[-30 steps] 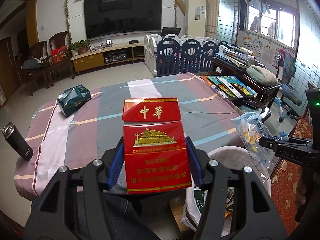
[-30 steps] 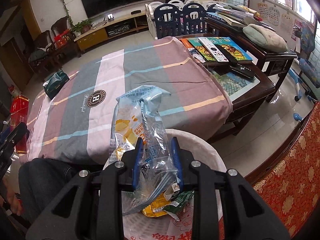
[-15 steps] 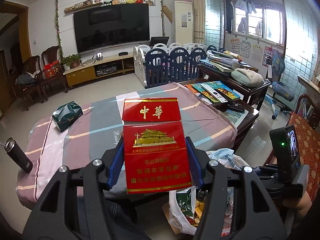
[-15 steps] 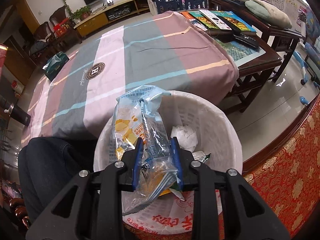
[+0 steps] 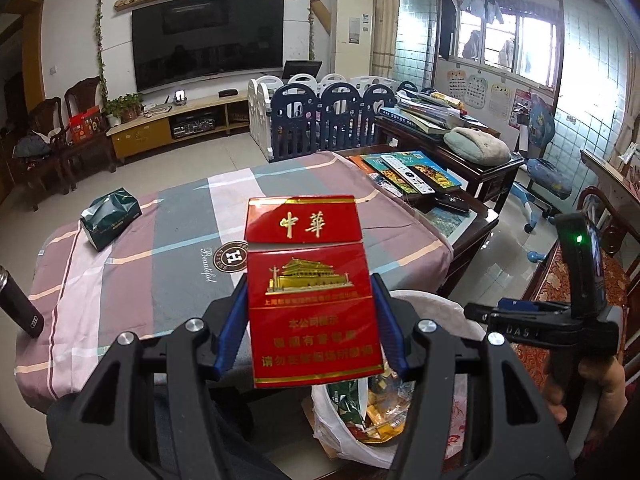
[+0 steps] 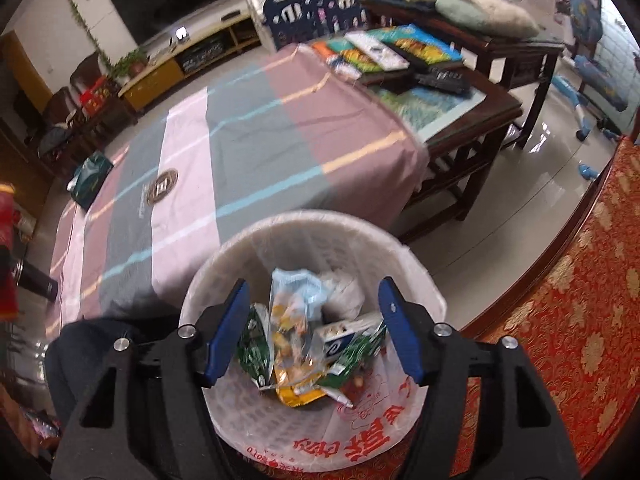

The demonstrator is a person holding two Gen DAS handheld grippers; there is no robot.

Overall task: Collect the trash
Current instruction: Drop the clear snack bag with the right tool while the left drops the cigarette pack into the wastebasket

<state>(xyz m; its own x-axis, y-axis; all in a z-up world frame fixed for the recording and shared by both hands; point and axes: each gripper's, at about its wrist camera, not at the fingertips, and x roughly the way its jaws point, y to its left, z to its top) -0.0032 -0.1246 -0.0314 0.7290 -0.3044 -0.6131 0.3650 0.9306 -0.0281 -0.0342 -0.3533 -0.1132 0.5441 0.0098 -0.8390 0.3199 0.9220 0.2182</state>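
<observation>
the right gripper has let go; its jaws are opening over the bin, and the clear snack bag it pinched a second ago now lies inside among other wrappers. the left gripper stays clamped on the red cigarette pack, likely next to be dropped in.

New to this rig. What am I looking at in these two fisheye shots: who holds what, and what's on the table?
No robot arm: a person holds a two-finger gripper in each hand, with a camera on each looking along its fingers. In the left view, the left gripper clamps a red cigarette pack. In the right view, the right gripper hangs over a white trash basket, its jaws opening; the snack bag lies inside, unpinched. On the striped tablecloth: a green tissue pack.
</observation>
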